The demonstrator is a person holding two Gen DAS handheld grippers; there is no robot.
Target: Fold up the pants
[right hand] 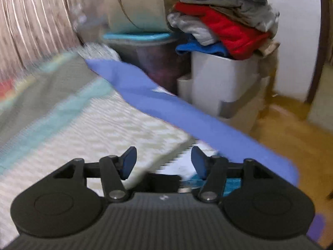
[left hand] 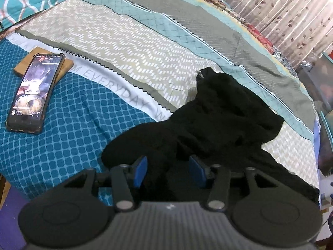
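The black pants (left hand: 218,114) lie in a crumpled heap on the patterned bedspread (left hand: 104,62), with a metal zipper pull (left hand: 200,74) showing at their far end. My left gripper (left hand: 168,166) hangs over the near part of the heap. Its blue pads (left hand: 141,170) stand apart with black cloth lying loosely between them, not pinched. In the blurred right wrist view, my right gripper (right hand: 164,158) is open and empty above the bed's edge. The pants are not in that view.
A phone (left hand: 33,91) with a lit screen rests on a wooden block (left hand: 66,64) at the left of the bed. Beyond the bed's blue sheet edge (right hand: 166,104) stand a white basket (right hand: 224,79) heaped with clothes (right hand: 224,25), a wooden floor (right hand: 291,141) and a curtain (left hand: 291,10).
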